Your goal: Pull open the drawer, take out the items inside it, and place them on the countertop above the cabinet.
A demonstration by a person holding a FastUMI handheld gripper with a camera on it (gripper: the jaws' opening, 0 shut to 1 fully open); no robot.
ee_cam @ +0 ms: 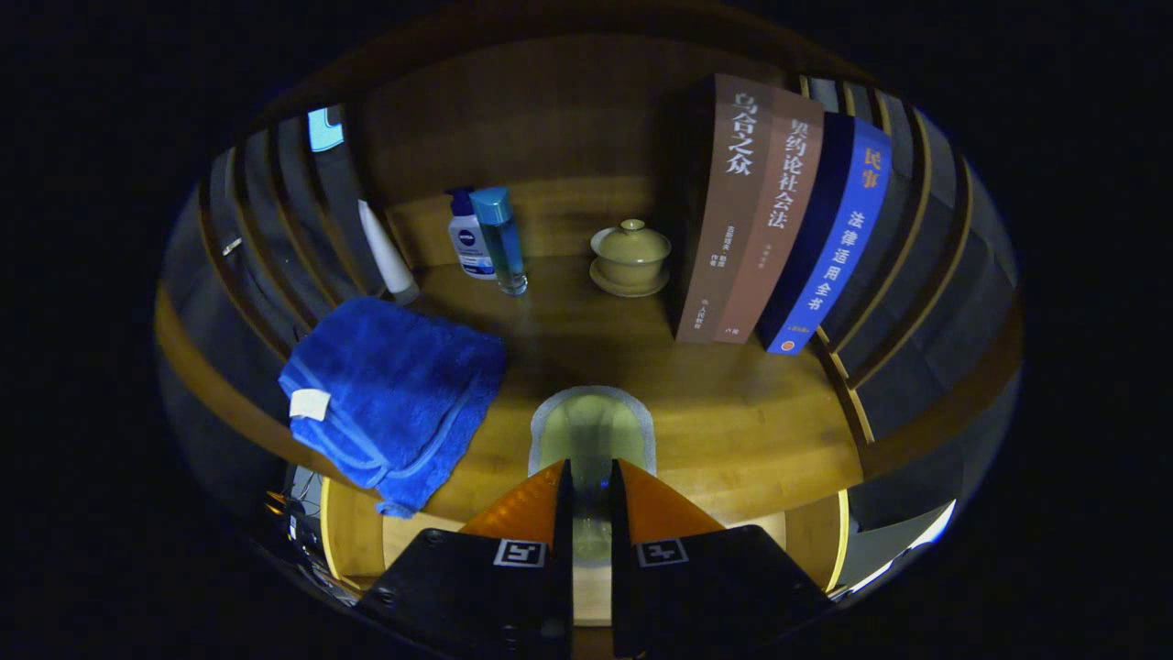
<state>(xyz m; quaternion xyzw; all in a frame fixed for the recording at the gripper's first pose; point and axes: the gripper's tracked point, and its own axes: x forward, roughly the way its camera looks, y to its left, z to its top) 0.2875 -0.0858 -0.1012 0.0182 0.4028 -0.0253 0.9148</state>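
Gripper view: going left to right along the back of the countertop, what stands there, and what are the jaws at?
White tube → lotion bottle → blue bottle → lidded cup → three upright books. The gripper has its jaws shut on a pale green item.

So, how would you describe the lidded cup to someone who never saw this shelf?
On the wooden countertop, look left of the three upright books. There stands a lidded cup on its saucer, beyond the gripper, whose fingers hold something pale. It alone is squat, round and beige.
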